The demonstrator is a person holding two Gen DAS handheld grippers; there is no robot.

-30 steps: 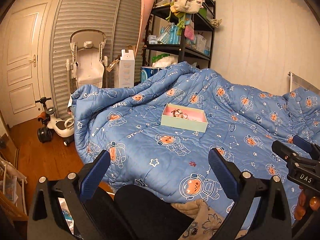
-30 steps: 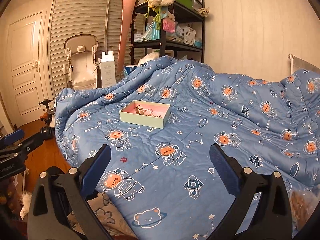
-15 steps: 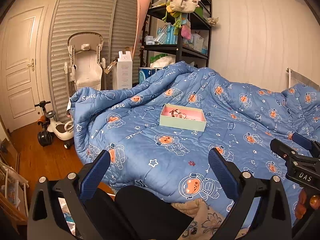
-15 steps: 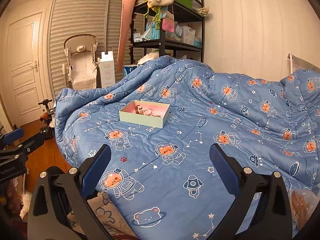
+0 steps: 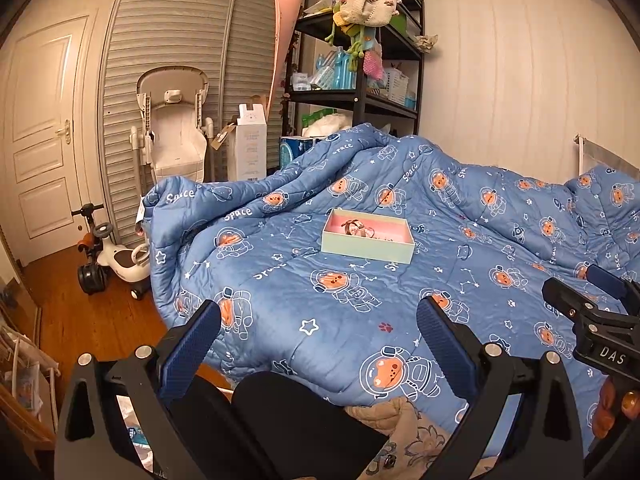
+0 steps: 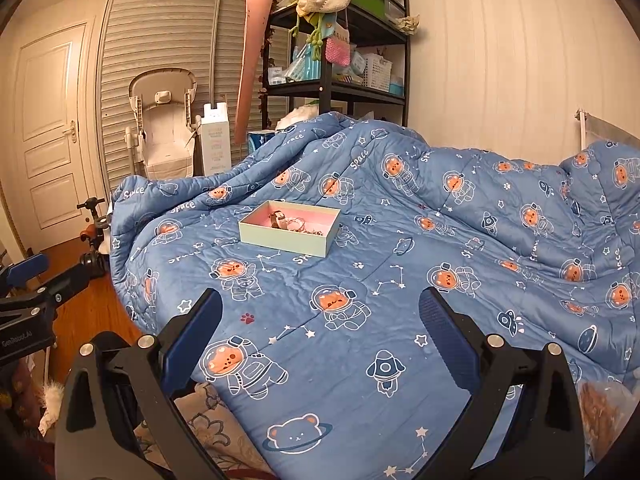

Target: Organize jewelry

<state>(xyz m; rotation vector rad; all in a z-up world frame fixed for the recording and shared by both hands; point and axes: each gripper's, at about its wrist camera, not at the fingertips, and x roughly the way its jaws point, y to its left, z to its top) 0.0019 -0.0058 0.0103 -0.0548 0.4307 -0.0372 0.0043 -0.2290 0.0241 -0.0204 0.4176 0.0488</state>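
Both the left gripper (image 5: 318,334) and the right gripper (image 6: 320,326) were spread wide and held nothing, poised near the foot edge of the bed. The open box (image 6: 290,230) with the jewelry (image 6: 288,222) heaped toward its left end sat well ahead on the blue quilt (image 6: 400,280), toward the middle. The soft quilt would likely give under pressure, so a hard reach could tip the box, and tangled pieces might lift together.

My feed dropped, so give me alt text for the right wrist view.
An open, empty right gripper hovers over a blue space-bear quilt, well short of a shallow pale green box with a pink lining holding tangled jewelry. The left gripper shows at the left edge.
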